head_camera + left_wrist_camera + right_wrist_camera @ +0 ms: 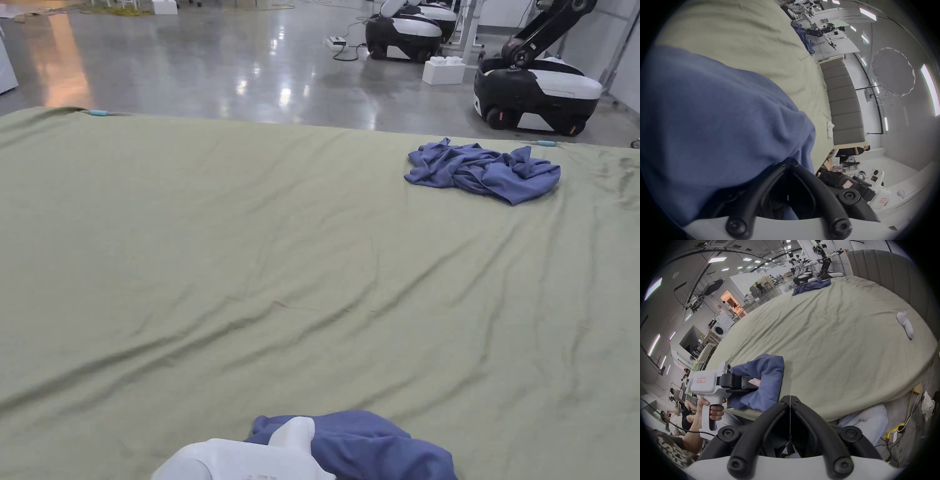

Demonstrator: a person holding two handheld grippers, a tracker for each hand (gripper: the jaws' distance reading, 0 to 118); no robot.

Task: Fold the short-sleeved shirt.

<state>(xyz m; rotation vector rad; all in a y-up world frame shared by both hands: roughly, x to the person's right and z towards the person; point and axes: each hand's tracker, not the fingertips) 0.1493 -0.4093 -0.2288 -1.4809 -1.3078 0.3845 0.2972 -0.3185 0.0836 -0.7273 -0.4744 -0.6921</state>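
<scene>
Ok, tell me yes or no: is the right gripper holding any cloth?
No, in the right gripper view the right gripper is shut on nothing, clear of the blue shirt that the left gripper holds.

Head view: blue shirt (369, 444) and white left claw (250, 459) cut off by bottom edge.
Left gripper view: shirt blurred, drapes over claw tips; grip hidden.
Right gripper view: left claw (752, 384) tips buried in shirt folds; second blue garment (812, 285) upper centre, type unclear.

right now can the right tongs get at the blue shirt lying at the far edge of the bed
Probably not without moving. The right tongs sit shut at the near edge, and the crumpled shirt lies across the whole bed. Nothing blocks the way; it just looks too far.
</scene>
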